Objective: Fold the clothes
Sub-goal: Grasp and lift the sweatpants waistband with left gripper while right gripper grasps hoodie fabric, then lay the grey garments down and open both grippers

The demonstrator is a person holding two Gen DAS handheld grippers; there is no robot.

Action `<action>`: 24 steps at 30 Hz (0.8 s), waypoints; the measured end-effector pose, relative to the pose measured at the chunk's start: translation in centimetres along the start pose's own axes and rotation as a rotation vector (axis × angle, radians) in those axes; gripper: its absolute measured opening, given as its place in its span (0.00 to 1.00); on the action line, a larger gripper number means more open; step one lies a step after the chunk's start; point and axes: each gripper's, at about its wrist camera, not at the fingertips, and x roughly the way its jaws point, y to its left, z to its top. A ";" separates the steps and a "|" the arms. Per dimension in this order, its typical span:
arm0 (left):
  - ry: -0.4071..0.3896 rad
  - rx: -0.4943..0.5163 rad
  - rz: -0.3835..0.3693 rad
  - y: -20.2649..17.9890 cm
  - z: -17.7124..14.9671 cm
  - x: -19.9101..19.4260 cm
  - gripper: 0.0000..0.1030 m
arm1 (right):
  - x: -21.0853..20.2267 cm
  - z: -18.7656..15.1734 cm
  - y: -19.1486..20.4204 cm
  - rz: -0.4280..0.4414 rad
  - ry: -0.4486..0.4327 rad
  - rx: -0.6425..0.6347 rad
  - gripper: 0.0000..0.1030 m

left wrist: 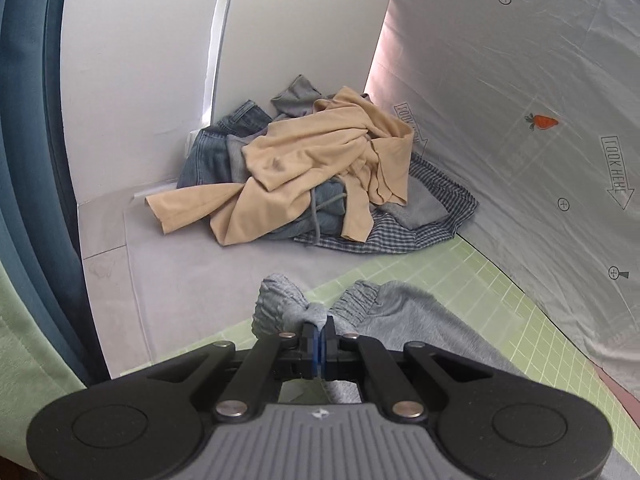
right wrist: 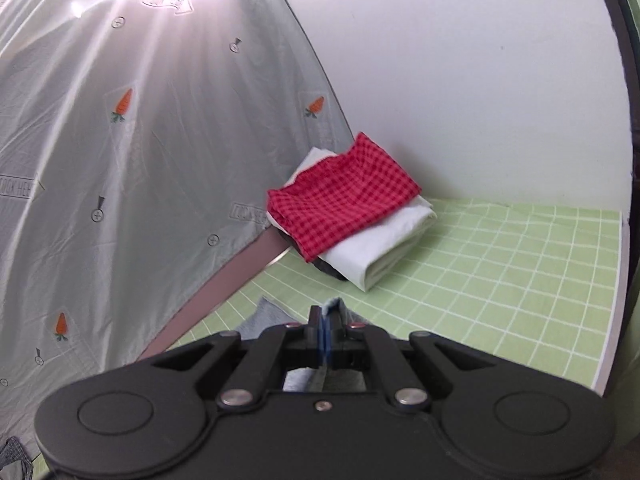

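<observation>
left wrist view: the left gripper (left wrist: 321,330) has its jaws pinched tight on the gathered waistband of a grey garment (left wrist: 404,312), most likely sweatpants. the cloth trails off to the right over the green grid mat (left wrist: 472,268). beyond it, on the pale sheet (left wrist: 192,280) by the white wall (left wrist: 140,60), sits a heap of unfolded clothes (left wrist: 320,172): a tan shirt on top, jeans, grey pieces and a checked cloth under them. a printed curtain (left wrist: 520,100) with carrots hangs on the right.

right wrist view: the right gripper (right wrist: 329,318) is also clamped shut, with only a thin sliver of the same grey cloth poking out between its tips; more grey shows below and to the left of it. further off, against the wall and curtain, lies the folded stack (right wrist: 352,216): a red checked piece over a white one, something dark underneath.

what could go wrong: the right hold looks shallow, so the fabric's own weight could pull that edge free when the garment is raised or shaken out. the left pinch is on bunched elastic, so the waistband may hang uneven and the fold come out skewed. a trailing leg could also drag over the mat and catch the stack.
</observation>
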 end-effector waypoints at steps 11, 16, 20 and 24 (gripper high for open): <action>0.083 -0.052 0.048 -4.0 -0.6 6.2 0.01 | 7.4 -1.9 0.9 -0.082 0.101 -0.014 0.01; 0.080 -0.067 0.017 -9.0 2.4 10.7 0.01 | 13.7 -0.1 4.6 -0.096 0.113 -0.064 0.01; 0.051 0.024 -0.059 -15.2 4.7 16.2 0.09 | 22.4 1.2 9.6 -0.068 0.155 -0.088 0.02; 0.052 0.061 -0.072 -19.5 5.6 18.5 0.53 | 31.1 0.5 16.3 -0.045 0.192 -0.195 0.37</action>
